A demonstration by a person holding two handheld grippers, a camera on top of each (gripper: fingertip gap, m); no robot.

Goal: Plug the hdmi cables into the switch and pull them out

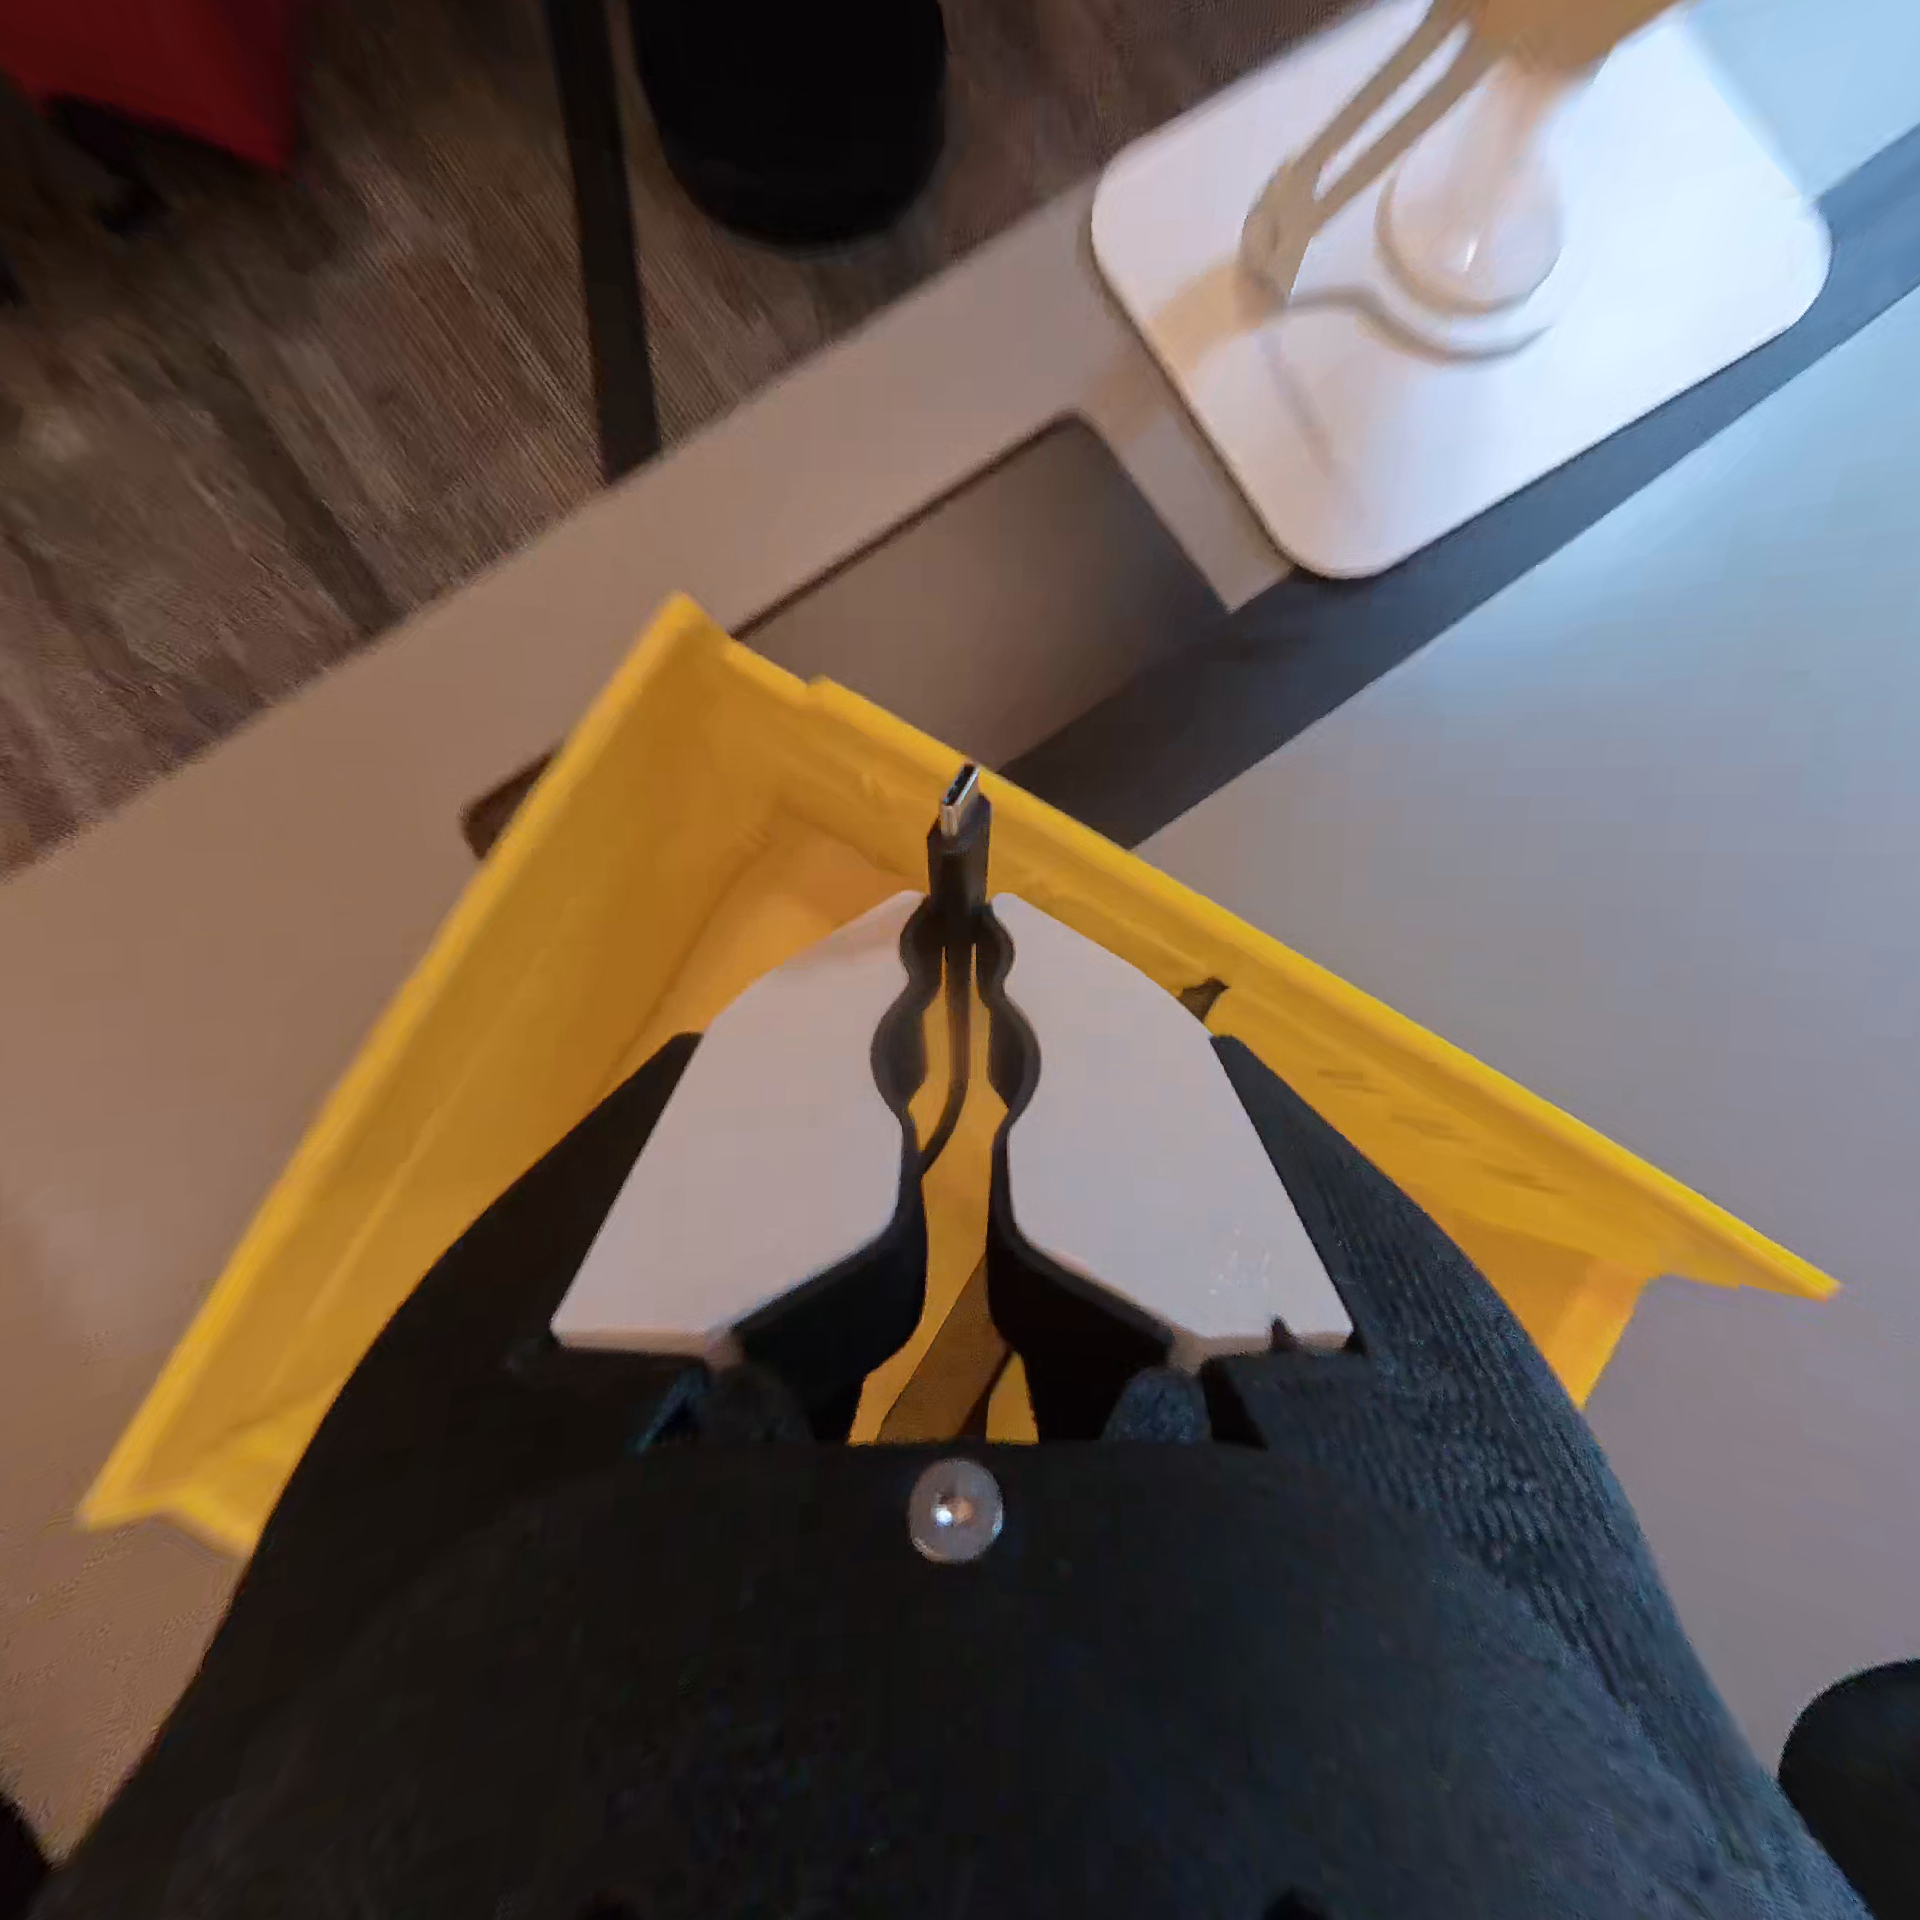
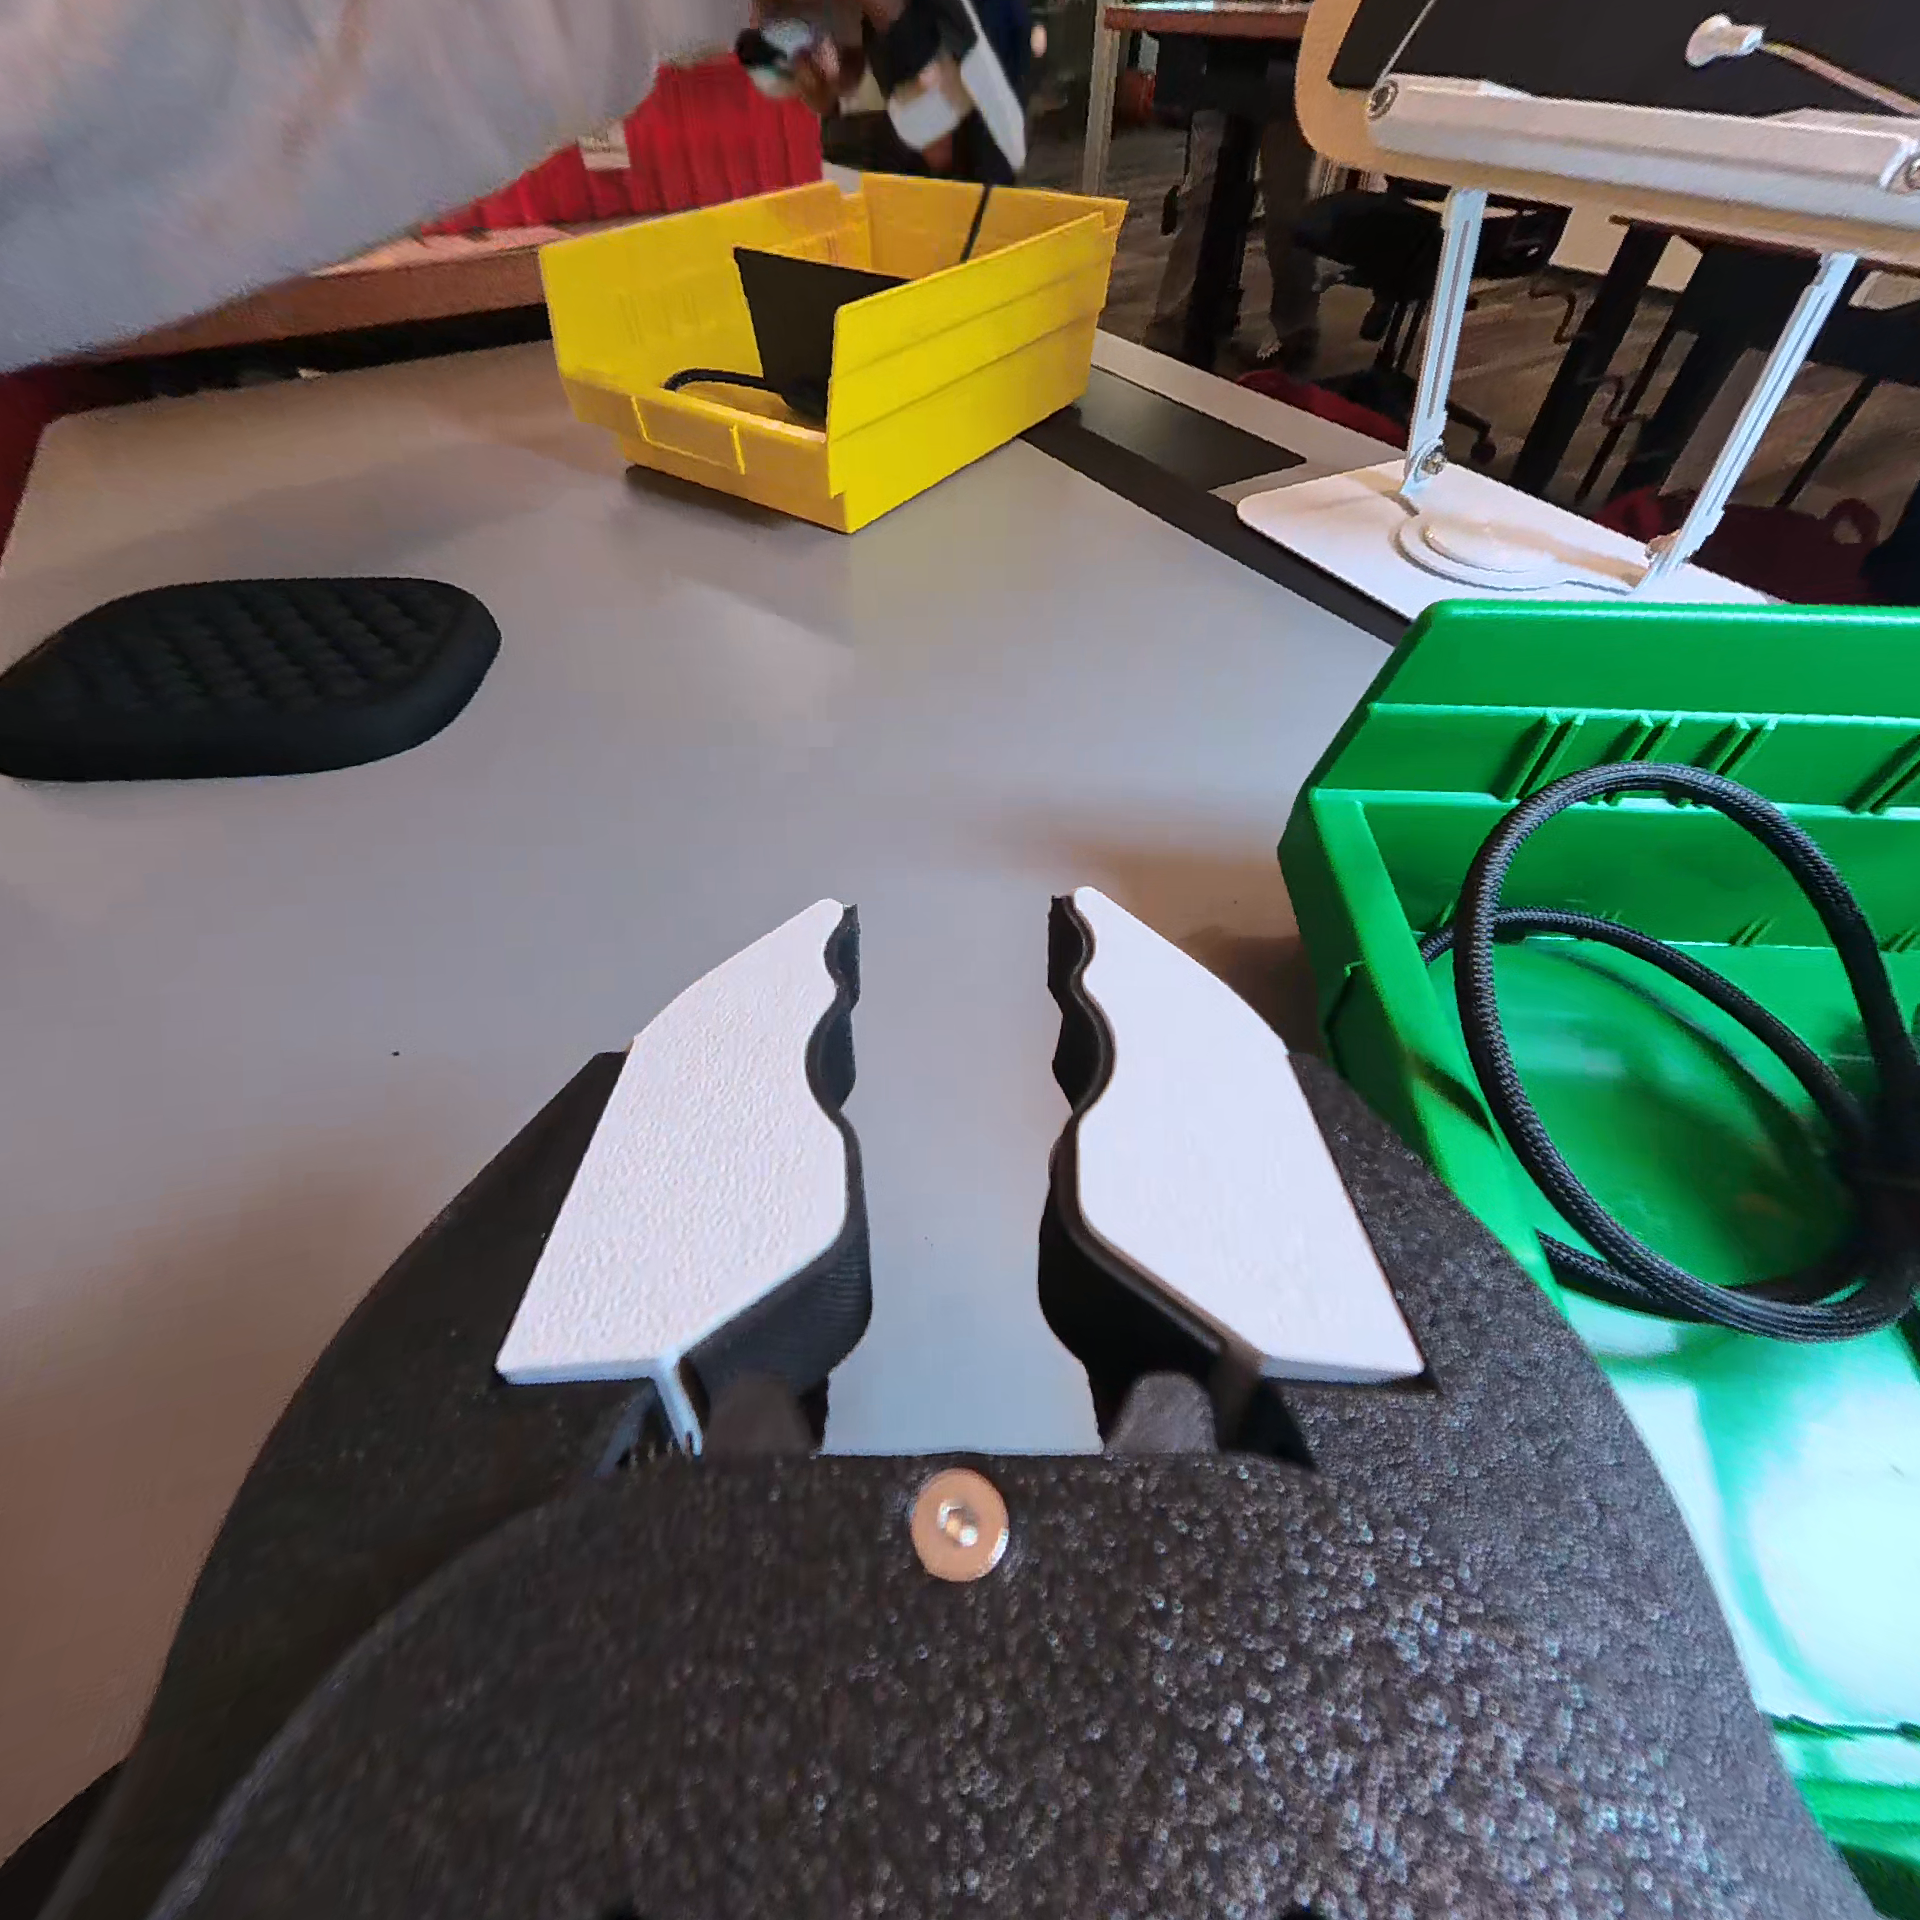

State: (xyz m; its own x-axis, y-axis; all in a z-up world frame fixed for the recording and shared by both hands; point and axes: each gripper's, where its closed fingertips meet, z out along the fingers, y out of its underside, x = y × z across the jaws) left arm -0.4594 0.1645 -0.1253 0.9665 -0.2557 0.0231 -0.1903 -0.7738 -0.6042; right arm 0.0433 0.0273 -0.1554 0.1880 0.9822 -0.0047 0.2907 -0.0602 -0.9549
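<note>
1. Above the yellow bin, pinched between the fingers of the left gripper: thin black cable, small metal-tipped plug projecting forward past the fingertips, cord trailing back down between the fingers.
2. Right gripper: fingers parted to a moderate gap, holding nothing, low over bare grey worktop.
3. Switch: not identified with certainty. Black angular item inside the yellow bin, a black lead running from its base; possibly the switch, too indistinct to confirm.
4. Step in hand, by judgement: a cable plug lifted clear of the yellow bin, not yet at any port. Next move calls for locating the socket, squaring the plug with it and pressing straight in; free right gripper available to brace the device.
5. Green bin, just right of the right gripper: coiled braided black cable lying inside.
6. Surroundings: black dimpled pad at left; white stand base at the far edge of the worktop.
7. Obstructions: yellow bin wall close below the plug; slack cord liable to snag on the rim.
</note>
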